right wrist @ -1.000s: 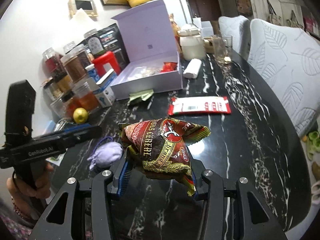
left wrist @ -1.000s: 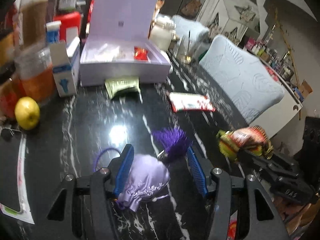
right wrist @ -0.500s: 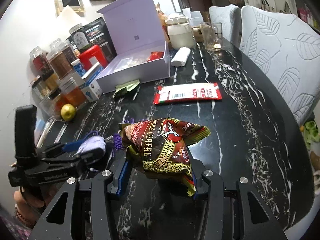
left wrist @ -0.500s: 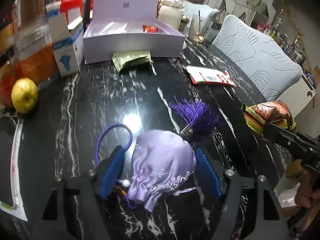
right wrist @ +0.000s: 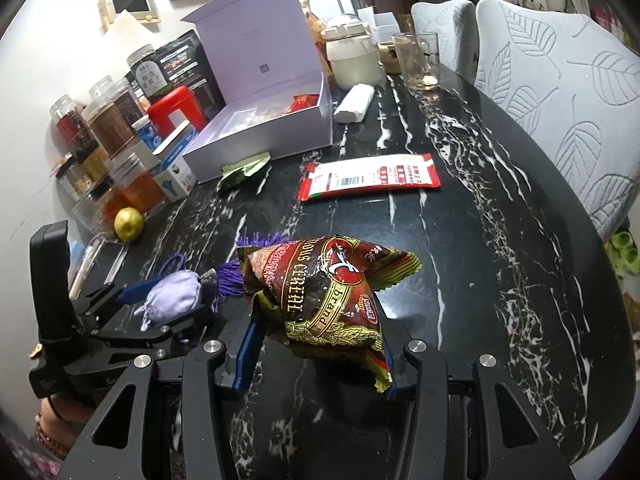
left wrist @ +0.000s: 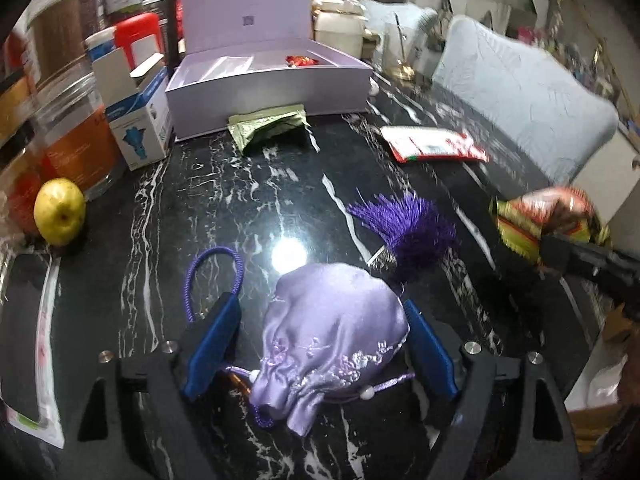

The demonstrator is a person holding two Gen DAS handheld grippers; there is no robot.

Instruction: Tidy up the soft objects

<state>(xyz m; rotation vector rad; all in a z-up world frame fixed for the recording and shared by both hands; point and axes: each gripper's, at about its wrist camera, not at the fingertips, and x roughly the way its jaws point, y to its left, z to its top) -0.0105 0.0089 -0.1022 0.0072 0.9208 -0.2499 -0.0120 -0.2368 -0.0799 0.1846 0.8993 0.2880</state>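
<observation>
A lilac satin pouch (left wrist: 332, 336) with a purple tassel (left wrist: 408, 228) and cord loop lies on the black marble table (left wrist: 240, 208). My left gripper (left wrist: 320, 344) is open, its blue pads on either side of the pouch; the right pad touches it. The pouch also shows in the right wrist view (right wrist: 172, 296). My right gripper (right wrist: 320, 344) is shut on a red and gold cereal bag (right wrist: 324, 288), held above the table. The bag shows at the right edge of the left wrist view (left wrist: 544, 216).
An open lilac box (right wrist: 264, 120) holds a red packet at the back. A green sachet (right wrist: 244, 168) and a red-white sachet (right wrist: 368, 176) lie before it. Jars (right wrist: 108, 128), a blue-white carton (left wrist: 140, 128) and a yellow fruit (left wrist: 60, 212) stand left. Chairs (right wrist: 560, 80) stand right.
My left gripper has moved forward around the pouch, which now sits deeper between the pads. My right gripper has moved forward with the cereal bag still held.
</observation>
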